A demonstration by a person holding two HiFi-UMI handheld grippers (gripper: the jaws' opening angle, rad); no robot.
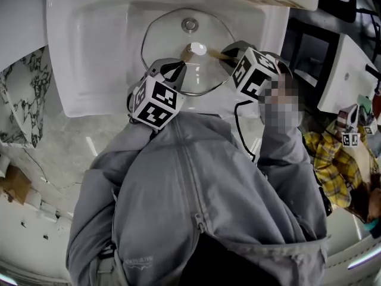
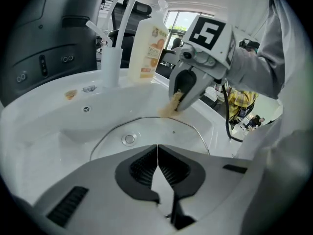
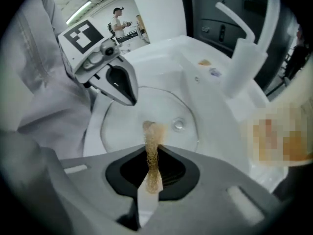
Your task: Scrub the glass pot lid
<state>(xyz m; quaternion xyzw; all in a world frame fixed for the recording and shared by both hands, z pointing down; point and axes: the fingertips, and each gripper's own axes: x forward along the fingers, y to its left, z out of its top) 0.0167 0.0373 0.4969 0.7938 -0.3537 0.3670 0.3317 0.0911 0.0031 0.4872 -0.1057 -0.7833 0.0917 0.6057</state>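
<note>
Lid: the glass lid (image 1: pixel 166 34) lies flat in the basin of the white sink (image 1: pixel 89 70). It covers the drain (image 1: pixel 190 24), which shows through the glass.
Left gripper: the left gripper (image 2: pixel 157 153) has its jaws pressed together with nothing between them. It points steeply down over the near left part of the lid. Whether it touches the glass cannot be told.
Right gripper: the right gripper (image 3: pixel 152 153) has its jaws clamped on a sponge (image 3: pixel 152 133). It points steeply down over the near right part of the lid.
Sponge: tan, and squeezed into a thin strip between the pads. Its free end sticks out past the jaws and reaches toward the middle of the lid. Whether it touches the glass cannot be told.
Grippers, relation: the two tips stand apart, one on each side of the lid's middle, both angled inward.
Sink rim: a bottle (image 2: pixel 148 48) with an orange label stands upright at the back, just beside the white faucet (image 2: pixel 112 58).
Person: a grey jacket (image 1: pixel 196 189) fills the lower part of the head view, near the sink's front edge.
</note>
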